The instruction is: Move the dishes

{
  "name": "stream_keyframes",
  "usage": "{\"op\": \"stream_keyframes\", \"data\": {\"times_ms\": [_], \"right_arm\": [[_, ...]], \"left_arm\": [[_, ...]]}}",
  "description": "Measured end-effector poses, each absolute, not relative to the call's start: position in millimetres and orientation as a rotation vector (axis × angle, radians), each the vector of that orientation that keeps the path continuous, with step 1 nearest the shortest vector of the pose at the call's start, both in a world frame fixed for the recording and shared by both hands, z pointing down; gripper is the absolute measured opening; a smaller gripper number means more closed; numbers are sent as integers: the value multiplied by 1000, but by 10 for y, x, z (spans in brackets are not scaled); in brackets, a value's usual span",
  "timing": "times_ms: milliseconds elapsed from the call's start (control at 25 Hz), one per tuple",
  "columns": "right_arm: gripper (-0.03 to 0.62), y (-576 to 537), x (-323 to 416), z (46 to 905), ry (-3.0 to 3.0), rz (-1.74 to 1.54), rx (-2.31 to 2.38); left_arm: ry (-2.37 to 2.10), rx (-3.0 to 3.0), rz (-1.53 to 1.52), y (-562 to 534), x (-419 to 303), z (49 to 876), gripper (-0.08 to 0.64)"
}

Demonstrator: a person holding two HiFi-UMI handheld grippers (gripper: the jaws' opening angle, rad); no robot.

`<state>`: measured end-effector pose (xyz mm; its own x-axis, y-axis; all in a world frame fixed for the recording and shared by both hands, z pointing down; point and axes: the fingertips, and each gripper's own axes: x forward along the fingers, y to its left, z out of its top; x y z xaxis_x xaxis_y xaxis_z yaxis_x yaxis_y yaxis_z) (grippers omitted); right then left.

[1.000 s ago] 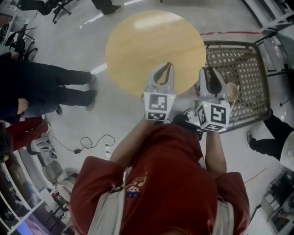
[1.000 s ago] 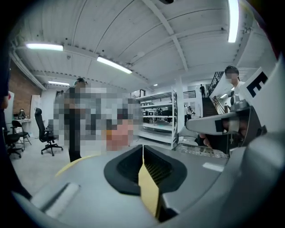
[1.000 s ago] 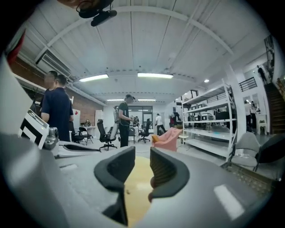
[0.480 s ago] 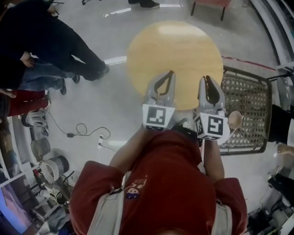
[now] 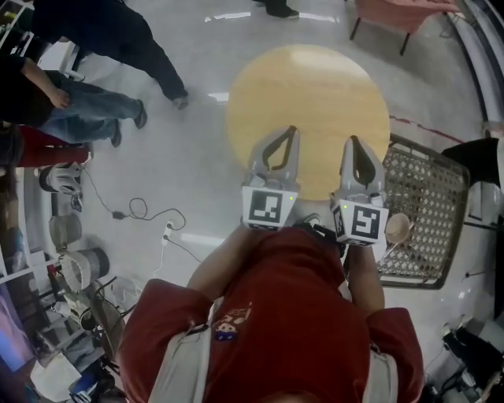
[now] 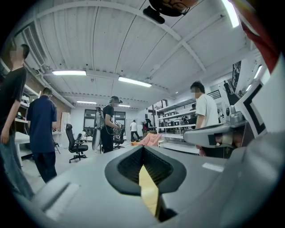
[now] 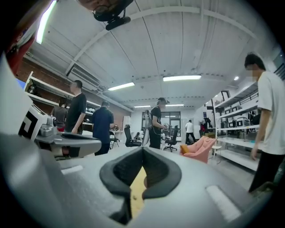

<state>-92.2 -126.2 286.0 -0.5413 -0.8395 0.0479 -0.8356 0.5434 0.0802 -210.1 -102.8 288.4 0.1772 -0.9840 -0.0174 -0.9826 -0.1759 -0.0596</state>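
A round wooden table [image 5: 315, 86] lies ahead of me with nothing on its top. My left gripper [image 5: 293, 129] and right gripper [image 5: 352, 140] hover side by side over its near edge, pointing level. Both are shut and hold nothing; the right one's jaws have just closed on nothing. A small wooden bowl [image 5: 398, 227] sits in the wire basket [image 5: 429, 189] to my right, just beside the right gripper's marker cube. In the left gripper view the pads [image 6: 142, 149] meet, and the right gripper view shows its pads [image 7: 142, 151] touching too.
Several people stand on the grey floor at the upper left [image 5: 118, 47]. A cable and plug strip [image 5: 138, 211] lie on the floor to the left. A pink chair [image 5: 402, 12] stands beyond the table. Shelves and clutter line the left edge.
The right gripper's jaws have gone from open to shut. Both grippers swung left, away from the basket, so the table now lies straight ahead and the basket sits lower right.
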Motion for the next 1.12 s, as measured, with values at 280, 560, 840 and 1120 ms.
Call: {"op": "stream_keyframes", "data": {"times_ms": [280, 560, 840, 1120], "right_arm": [[2, -1251, -903, 2857, -2673, -95, 1476], [2, -1197, -930, 2811, -2645, -120, 1503], [2, -1149, -928, 2800, -2623, -149, 1505], [2, -1114, -877, 2866, -2604, -143, 1506]], "left_arm": [[1984, -2347, -12, -1014, -2125, 2840, 6], [1946, -2370, 37, -969, -2148, 2771, 6], [1939, -2373, 64, -943, -2157, 2763, 6], [1948, -2383, 59, -907, -2117, 2859, 6]]}}
